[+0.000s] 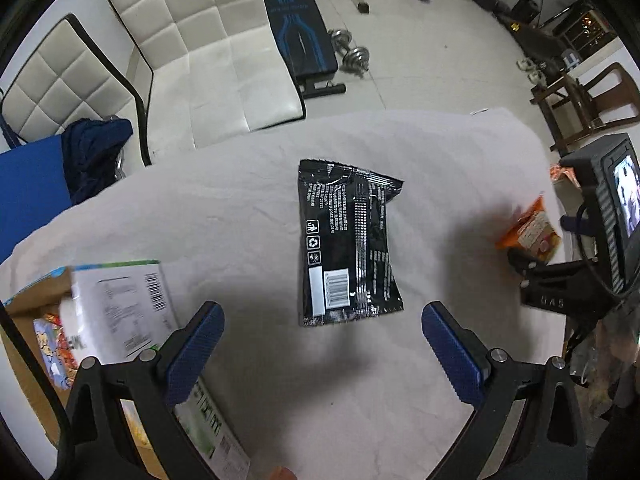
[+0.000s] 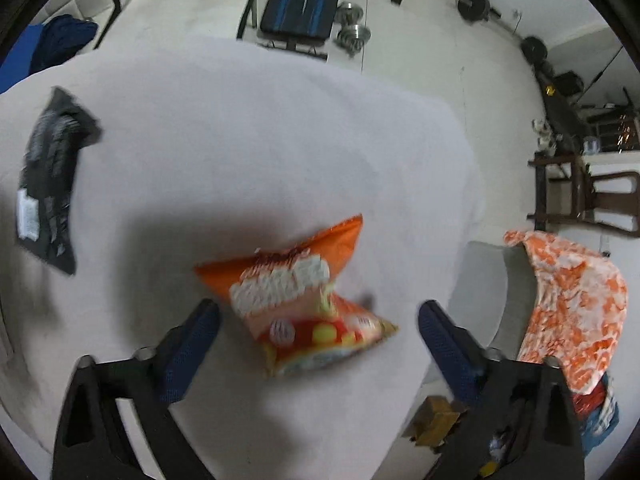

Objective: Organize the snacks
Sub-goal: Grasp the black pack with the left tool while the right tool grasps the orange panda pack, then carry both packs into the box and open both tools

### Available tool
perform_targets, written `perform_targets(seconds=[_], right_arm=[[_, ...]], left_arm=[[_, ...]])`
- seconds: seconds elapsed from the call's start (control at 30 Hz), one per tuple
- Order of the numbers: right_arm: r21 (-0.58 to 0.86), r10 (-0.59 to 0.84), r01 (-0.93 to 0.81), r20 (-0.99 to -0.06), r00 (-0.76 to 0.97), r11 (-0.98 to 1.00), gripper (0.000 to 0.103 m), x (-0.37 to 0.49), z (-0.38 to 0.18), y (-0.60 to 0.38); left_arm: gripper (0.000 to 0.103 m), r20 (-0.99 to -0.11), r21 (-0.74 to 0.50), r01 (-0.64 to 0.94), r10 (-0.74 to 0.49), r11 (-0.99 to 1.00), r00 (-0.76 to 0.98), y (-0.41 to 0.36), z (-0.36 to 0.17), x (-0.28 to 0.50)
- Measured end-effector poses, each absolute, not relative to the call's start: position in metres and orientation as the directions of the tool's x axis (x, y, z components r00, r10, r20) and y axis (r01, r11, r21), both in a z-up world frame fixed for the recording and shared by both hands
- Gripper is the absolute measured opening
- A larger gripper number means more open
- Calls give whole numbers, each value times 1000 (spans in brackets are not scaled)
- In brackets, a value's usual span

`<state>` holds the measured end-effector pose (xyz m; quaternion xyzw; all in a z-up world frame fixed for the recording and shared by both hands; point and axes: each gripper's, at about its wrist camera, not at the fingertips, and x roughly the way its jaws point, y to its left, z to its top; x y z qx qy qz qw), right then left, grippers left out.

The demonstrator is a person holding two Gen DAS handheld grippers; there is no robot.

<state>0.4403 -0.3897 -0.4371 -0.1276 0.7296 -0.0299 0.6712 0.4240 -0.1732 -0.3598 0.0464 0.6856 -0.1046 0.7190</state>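
Observation:
A black snack packet point(image 1: 347, 242) lies back side up on the white-clothed table point(image 1: 248, 208), just ahead of my open left gripper point(image 1: 322, 344), whose blue pads flank its near end without touching. At the far right of the left wrist view lies an orange snack bag point(image 1: 530, 234), with the other gripper's body beside it. In the right wrist view that orange bag point(image 2: 296, 300) lies crumpled between the spread fingers of my open right gripper point(image 2: 319, 338). The black packet point(image 2: 50, 184) rests far left there.
A cardboard box point(image 1: 36, 320) with snacks and a white-green carton point(image 1: 128, 304) sits at the table's left. White padded chairs point(image 1: 208, 40) stand behind the table. An orange patterned cloth point(image 2: 572, 304) hangs off the table's right side, with a weight bench, dumbbells and a wooden chair on the floor beyond.

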Motion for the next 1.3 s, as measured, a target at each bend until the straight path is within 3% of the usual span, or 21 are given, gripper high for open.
perform_targets(seconds=[0.03, 0.13, 0.23, 0.43, 0.53, 0.63, 0.8, 0.93, 0.97, 1.3], right_arm=[[-196, -207, -120, -974, -90, 973, 50, 444, -443, -394], [-140, -137, 6, -975, -173, 990, 43, 453, -458, -408], [-81, -40, 162, -968, -246, 983, 42, 458, -467, -424], [-35, 35, 266, -966, -257, 963, 44, 470, -470, -433], [-33, 42, 280, -966, -257, 960, 44, 473, -471, -435], [-35, 41, 284, -966, -257, 958, 44, 474, -474, -434], [-60, 11, 274, -968, -249, 960, 44, 468, -468, -431], [-90, -26, 252, -969, -246, 964, 43, 460, -471, -424], [-93, -31, 244, -968, -249, 965, 43, 459, -472, -421], [-50, -15, 122, -961, -276, 991, 42, 389, -473, -369]], left_arm=[[102, -996, -77, 208, -85, 975, 30, -175, -364, 427], [102, -996, -88, 182, -89, 979, -2, -179, -380, 436], [102, -996, -91, 163, -86, 982, -37, -185, -397, 445], [101, -995, -73, 146, -62, 987, -84, -195, -427, 463], [91, -994, -74, 147, -61, 986, -92, -199, -436, 467], [89, -995, -67, 149, -55, 987, -86, -201, -438, 470], [78, -998, -43, 147, -35, 988, -58, -198, -438, 468], [55, -1000, -11, 165, -8, 986, -20, -195, -433, 462], [53, -1000, -10, 165, -8, 986, -13, -193, -432, 459], [52, -991, -99, 90, -90, 991, -100, -174, -435, 366]])
